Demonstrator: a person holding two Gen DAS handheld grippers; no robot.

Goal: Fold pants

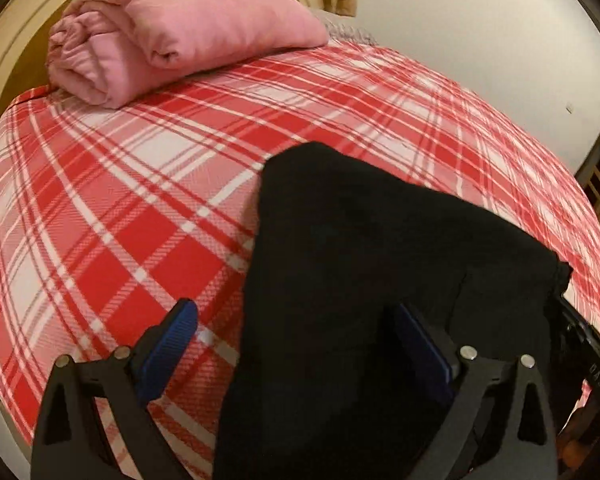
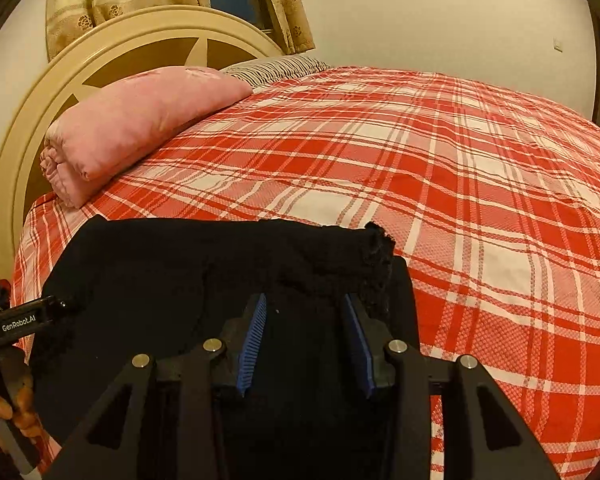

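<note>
Black pants (image 1: 360, 264) lie on the red plaid bed near its front edge; they also show in the right wrist view (image 2: 204, 264). My left gripper (image 1: 296, 332) is wide open, its left blue pad (image 1: 172, 340) over the bedspread and its right pad (image 1: 416, 344) over the pants, with the fabric's left edge lying between the fingers. My right gripper (image 2: 306, 332) is open too, its blue pads apart with black fabric between and over them; the frayed hem (image 2: 376, 252) sits just beyond its right finger. The left gripper's body (image 2: 16, 324) shows at the left edge of the right wrist view.
A rolled pink blanket (image 1: 172, 36) lies at the head of the bed against the cream round headboard (image 2: 112, 44). The plaid bedspread (image 2: 460, 184) stretches far to the right. A striped pillow (image 2: 276, 67) and curtains are behind; a white wall is on the right.
</note>
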